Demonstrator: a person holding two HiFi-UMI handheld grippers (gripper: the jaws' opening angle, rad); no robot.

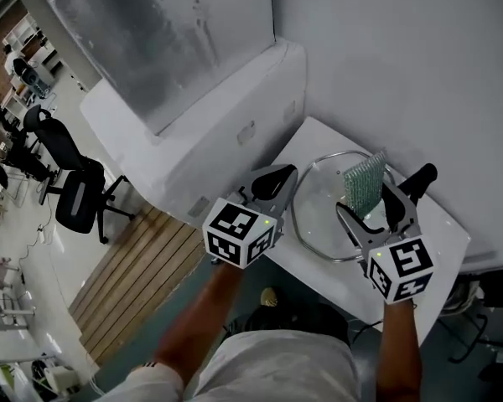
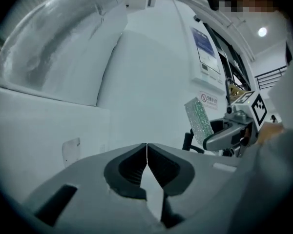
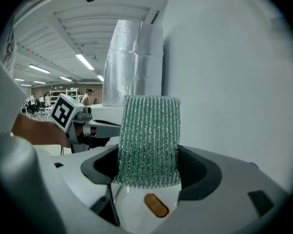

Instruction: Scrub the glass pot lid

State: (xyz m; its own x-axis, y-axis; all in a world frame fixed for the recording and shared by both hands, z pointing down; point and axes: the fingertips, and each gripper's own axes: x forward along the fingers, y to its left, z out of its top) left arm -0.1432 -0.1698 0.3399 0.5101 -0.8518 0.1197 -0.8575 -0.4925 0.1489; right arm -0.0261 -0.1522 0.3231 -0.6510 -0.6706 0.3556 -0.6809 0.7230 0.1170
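Observation:
The glass pot lid (image 1: 323, 216) lies flat on a small white table (image 1: 440, 241). A green mesh scrub pad (image 1: 365, 182) stands upright between the jaws of my right gripper (image 1: 384, 198), which is shut on it over the lid's right half. In the right gripper view the pad (image 3: 149, 140) fills the gap between the jaws, with the lid's rim (image 3: 113, 199) below it. My left gripper (image 1: 272, 182) hovers beside the lid's left rim. Its jaws (image 2: 146, 152) are shut with nothing in them. From the left gripper view the pad (image 2: 199, 121) shows at the right.
A white wall rises behind the table. A foil-wrapped hood (image 1: 151, 32) and a white cabinet block (image 1: 210, 132) stand to the left. Beyond them are an office chair (image 1: 75, 182) and wooden floor boards (image 1: 134, 283).

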